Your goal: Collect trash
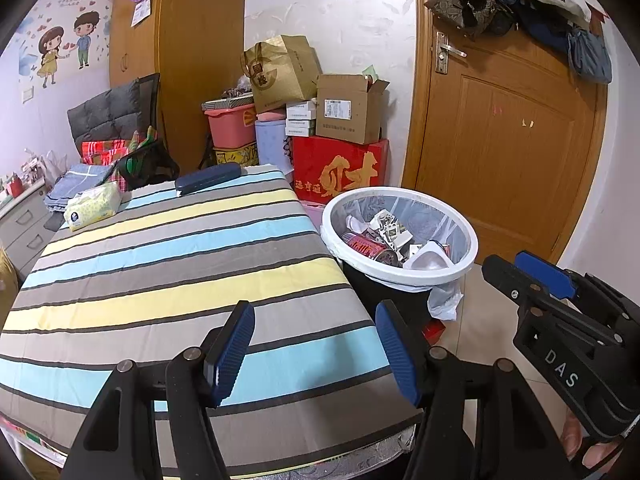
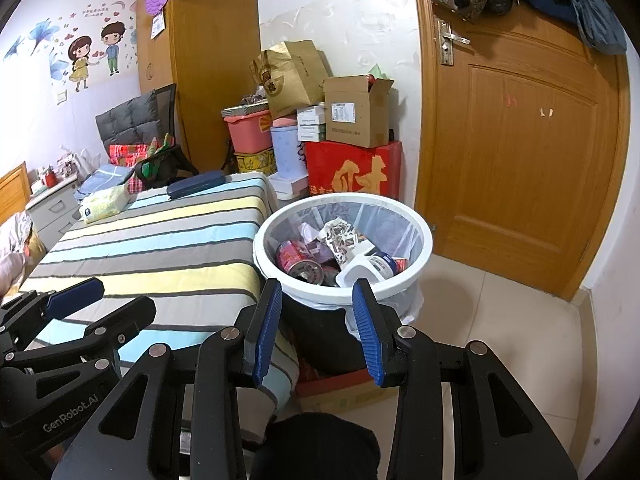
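A white-rimmed trash bin lined with a clear bag stands on the floor by the table's right side. It holds a red can, crumpled paper and a white cup. My left gripper hovers open over the near edge of the striped tablecloth, with nothing between its blue pads. My right gripper is open and empty just in front of the bin's near rim. Each gripper shows in the other's view: the right gripper, the left gripper.
A tissue pack and a dark blue case lie at the table's far end. Boxes and bags pile up against the back wall. A wooden door stands shut at the right. Tiled floor lies beside the bin.
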{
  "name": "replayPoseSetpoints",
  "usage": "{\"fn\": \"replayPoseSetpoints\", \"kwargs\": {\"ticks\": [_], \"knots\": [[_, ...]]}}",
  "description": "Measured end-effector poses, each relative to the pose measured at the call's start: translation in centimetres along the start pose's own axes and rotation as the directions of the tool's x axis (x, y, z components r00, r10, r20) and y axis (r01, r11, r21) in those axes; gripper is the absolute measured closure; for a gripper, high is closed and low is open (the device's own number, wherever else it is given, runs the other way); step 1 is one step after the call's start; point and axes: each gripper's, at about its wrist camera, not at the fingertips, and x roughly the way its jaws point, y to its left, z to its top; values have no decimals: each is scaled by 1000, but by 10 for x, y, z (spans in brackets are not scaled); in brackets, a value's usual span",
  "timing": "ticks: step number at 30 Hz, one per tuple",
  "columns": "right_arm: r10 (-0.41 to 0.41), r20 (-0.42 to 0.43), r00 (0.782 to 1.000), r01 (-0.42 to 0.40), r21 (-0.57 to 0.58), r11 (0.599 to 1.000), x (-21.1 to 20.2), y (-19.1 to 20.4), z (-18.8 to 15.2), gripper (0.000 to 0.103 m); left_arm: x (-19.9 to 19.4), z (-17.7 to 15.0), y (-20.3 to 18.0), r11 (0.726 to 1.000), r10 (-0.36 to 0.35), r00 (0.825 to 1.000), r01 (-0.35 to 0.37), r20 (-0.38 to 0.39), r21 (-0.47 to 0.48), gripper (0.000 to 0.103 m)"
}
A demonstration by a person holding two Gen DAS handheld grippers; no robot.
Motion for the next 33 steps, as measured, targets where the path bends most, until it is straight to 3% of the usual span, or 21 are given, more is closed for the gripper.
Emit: {"fn": "replayPoseSetpoints", "kwargs": {"ticks": [33], "knots": [[4, -6, 1000, -4, -1, 1000, -1, 1, 2, 65, -1, -2, 0, 1000, 4, 1000, -4, -1, 8, 40]]}}
